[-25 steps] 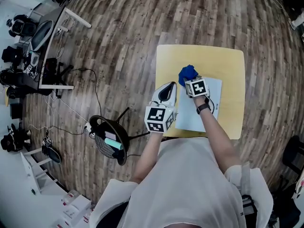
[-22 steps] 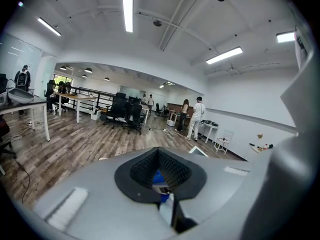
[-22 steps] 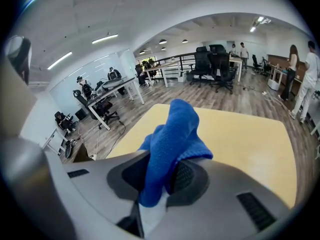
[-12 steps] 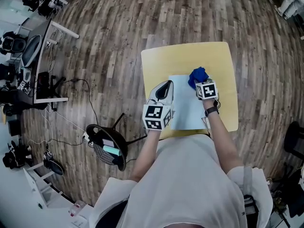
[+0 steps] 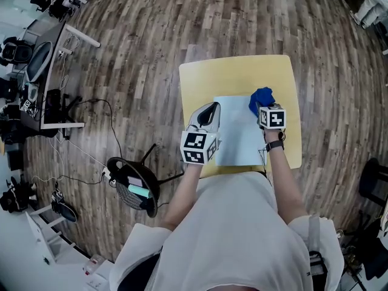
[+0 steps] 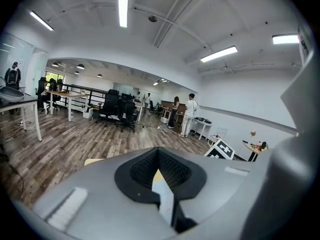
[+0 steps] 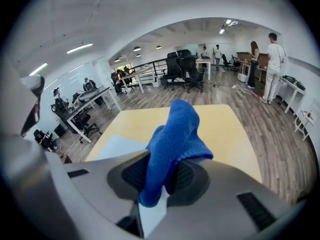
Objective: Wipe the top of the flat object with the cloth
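Blue terry cloth [image 7: 175,134], bunched. Sits at far right corner of the pale flat rectangular sheet [image 5: 239,141], part of it spilling past the sheet's edge; contact with the sheet itself not clear from overhead.

Right gripper [image 7: 160,176]: jaws closed tight on the cloth's lower fold, the rest standing up and forward out of the pads. Marker cube [image 5: 272,117] above the sheet's right edge.

Left gripper [image 6: 159,171]: jaws a narrow gap apart, nothing between them; sheet and tabletop show through the gap. It hangs over the sheet's left edge, nose pointing away from the person.

Sheet lies flat on a square yellow table [image 5: 236,74], toward the person's side of it.

Wood-plank floor [image 5: 151,53] all round. Black round stool [image 5: 136,183] down-left of the sheet, a teal item on it.
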{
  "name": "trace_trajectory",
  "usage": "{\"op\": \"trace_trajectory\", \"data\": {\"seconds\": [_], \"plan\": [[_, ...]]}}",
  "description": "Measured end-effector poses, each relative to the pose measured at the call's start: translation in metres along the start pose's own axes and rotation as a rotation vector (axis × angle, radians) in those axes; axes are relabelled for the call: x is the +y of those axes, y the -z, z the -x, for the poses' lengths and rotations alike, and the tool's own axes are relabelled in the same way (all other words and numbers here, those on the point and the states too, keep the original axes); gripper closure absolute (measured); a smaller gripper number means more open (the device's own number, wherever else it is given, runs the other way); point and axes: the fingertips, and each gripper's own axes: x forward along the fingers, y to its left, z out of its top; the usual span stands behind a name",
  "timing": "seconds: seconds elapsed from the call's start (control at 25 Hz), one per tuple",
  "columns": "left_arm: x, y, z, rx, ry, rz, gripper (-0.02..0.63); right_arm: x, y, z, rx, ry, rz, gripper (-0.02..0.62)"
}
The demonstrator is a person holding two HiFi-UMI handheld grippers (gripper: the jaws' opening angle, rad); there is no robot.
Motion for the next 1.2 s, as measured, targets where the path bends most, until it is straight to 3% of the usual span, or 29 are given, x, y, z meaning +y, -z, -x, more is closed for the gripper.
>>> {"op": "trace_trajectory", "data": {"seconds": [0.32,0.56,0.72,0.84,0.96,1.2], "plan": [[0.038,0.002,0.03,-0.011,-0.083,0.036,0.598,0.156,-0.007,-0.024,0.019,-0.265,0.239,0.515],[0.056,0.01,0.054,-0.007,-0.129,0.047,0.598,0.226,0.006,-0.06,0.082,-0.359,0.251,0.515],[0.057,0.015,0.065,0.001,-0.13,0.039,0.598,0.227,0.023,-0.078,0.134,-0.336,0.24,0.515],[0.057,0.016,0.067,0.004,-0.124,0.035,0.598,0.212,0.023,-0.078,0.122,-0.327,0.158,0.514],[0.05,0.016,0.058,0.008,-0.1,0.034,0.598,0.19,0.02,-0.069,0.106,-0.322,0.075,0.511],[0.026,0.013,0.042,0.012,-0.024,0.013,0.598,0.13,0.02,-0.042,0.076,-0.23,0.041,0.509]]}}
